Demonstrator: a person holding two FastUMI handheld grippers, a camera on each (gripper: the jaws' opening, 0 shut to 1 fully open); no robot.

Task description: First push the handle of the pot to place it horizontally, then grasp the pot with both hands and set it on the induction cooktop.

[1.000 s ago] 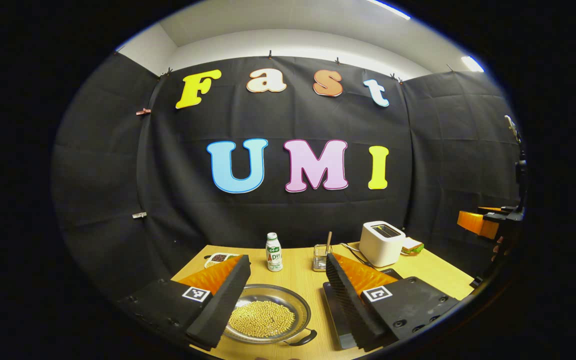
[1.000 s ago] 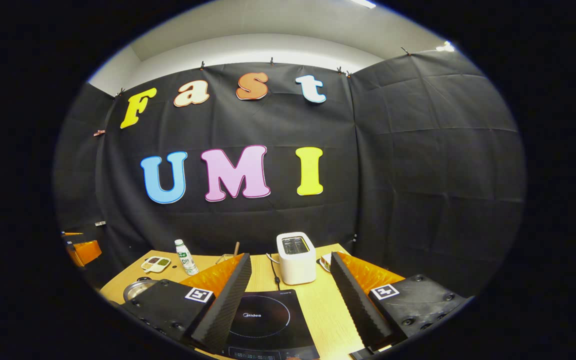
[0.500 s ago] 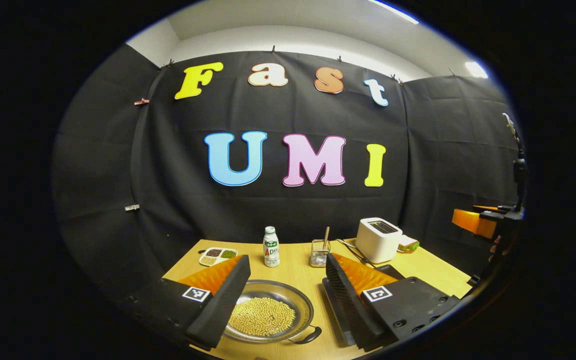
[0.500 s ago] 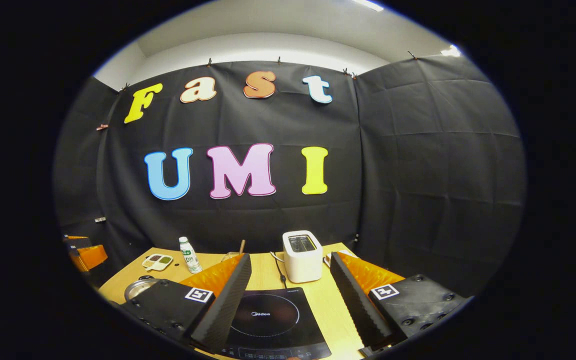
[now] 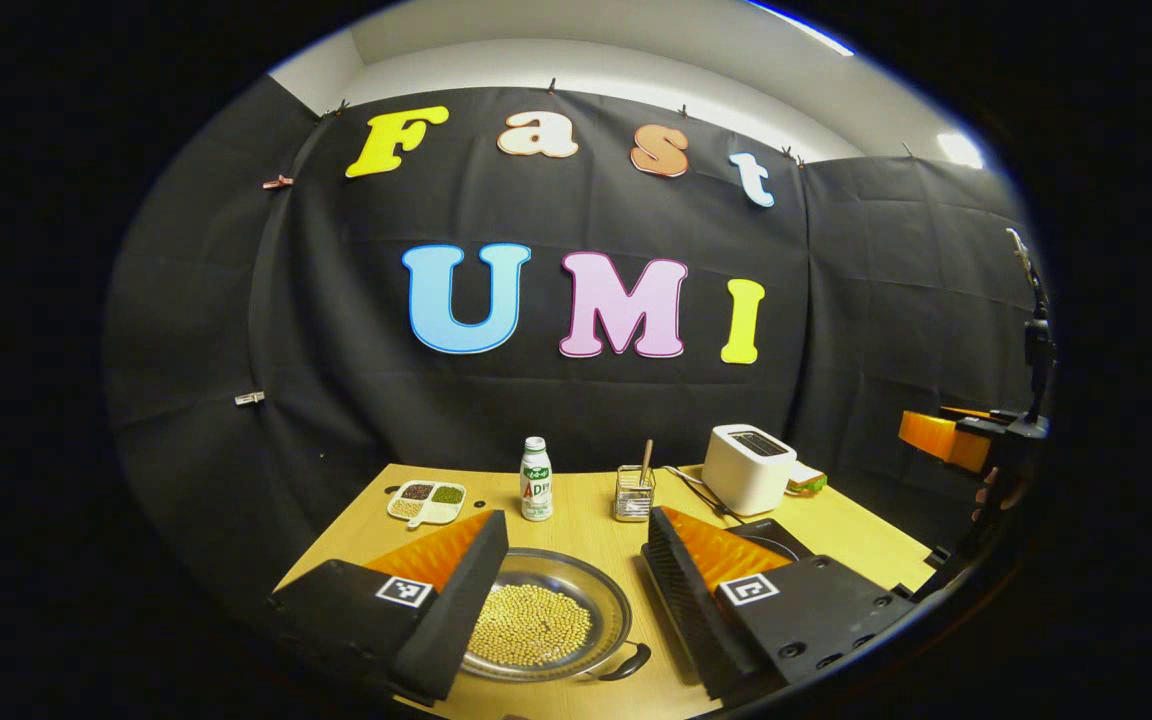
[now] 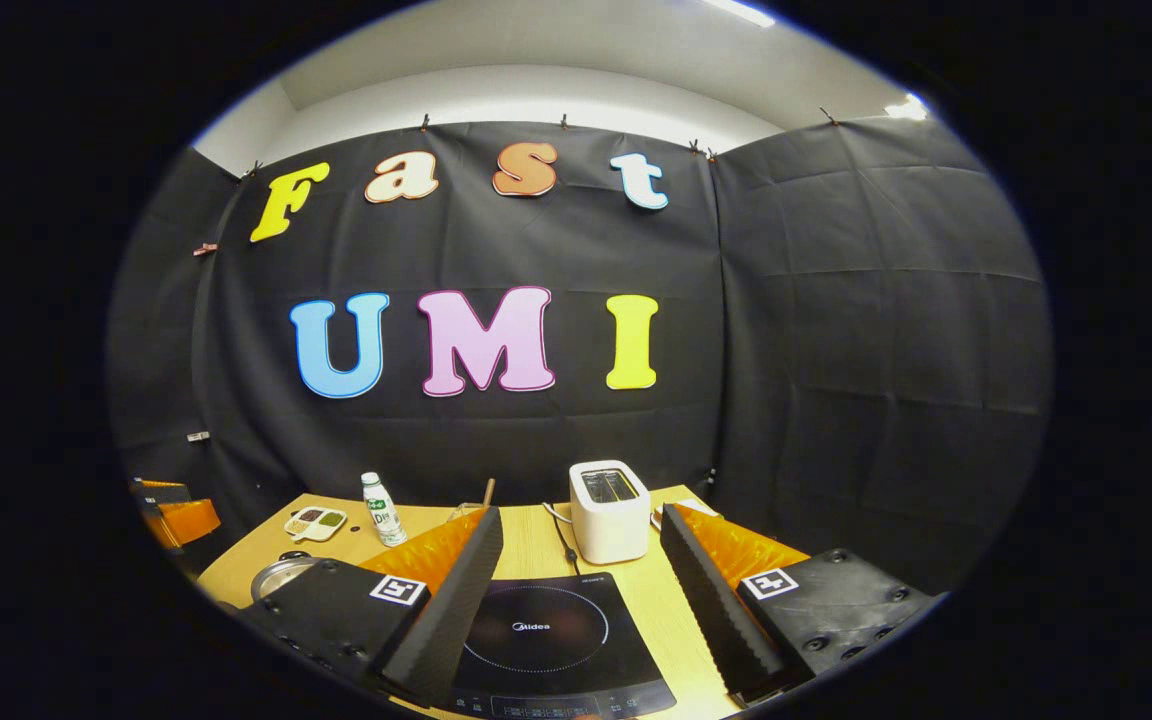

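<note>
— Steel pot (image 5: 546, 625) of beans sits on the tabletop (image 5: 586, 520) left of the cooktop (image 6: 551, 635); are we started?
— Barely. Our left gripper (image 5: 576, 610) and right gripper (image 6: 581, 610) hover, fingers spread, holding nothing; its handle (image 5: 628, 667) awaits pushing.

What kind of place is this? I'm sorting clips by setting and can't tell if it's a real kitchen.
Probably a staged kitchen in a recording booth, not a home: black cloth hangs behind one wooden table holding an induction cooktop, a toaster and a pot of beans.
</note>
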